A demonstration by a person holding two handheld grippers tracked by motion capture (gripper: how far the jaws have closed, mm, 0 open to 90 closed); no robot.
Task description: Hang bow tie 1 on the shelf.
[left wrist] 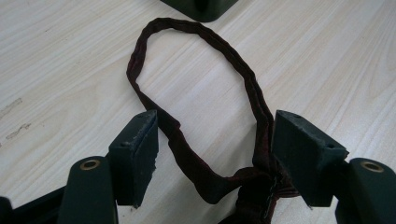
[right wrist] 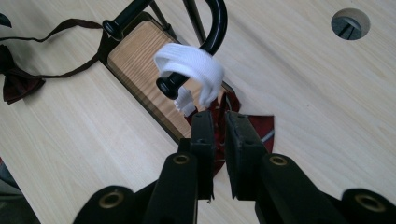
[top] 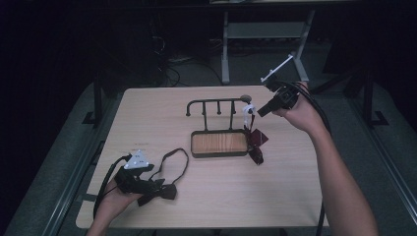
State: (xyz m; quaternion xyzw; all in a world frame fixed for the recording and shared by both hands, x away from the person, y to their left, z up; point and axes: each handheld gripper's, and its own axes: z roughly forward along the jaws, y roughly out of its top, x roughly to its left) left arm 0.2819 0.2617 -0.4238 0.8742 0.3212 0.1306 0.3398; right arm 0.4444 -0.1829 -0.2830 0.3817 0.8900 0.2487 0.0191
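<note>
the left gripper [left wrist: 215, 154] sits low on the table [top: 295, 196] near its front left corner with its jaws spread wide, and the dark bow tie [top: 164, 191] lies between and just ahead of them: the knot is down by the right jaw, and the neck strap [left wrist: 196, 32] runs out in a loose oval loop across the wood toward the rack. nothing is pinched there yet. the right gripper [right wrist: 219, 126] is held up off the table at the far right, its jaws nearly pressed together with a thin gap between them; whether they nip the cloth below cannot be told. just past its tips a white band [right wrist: 191, 63] is draped over the curled end hook of the black rack [top: 216, 102], and under it a dark red patterned tie [top: 256, 140] hangs down and spills onto the table beside the rack's wooden tray [top: 219, 142]. all of this looks light, soft and limp, so it should fold and slide rather than hold shape. the strap is thin and likely to slip from a loose pinch; the thicker knot of the bow tie seems the surer place to grip, while lifting by the strap would open the loop for a hook.
</note>
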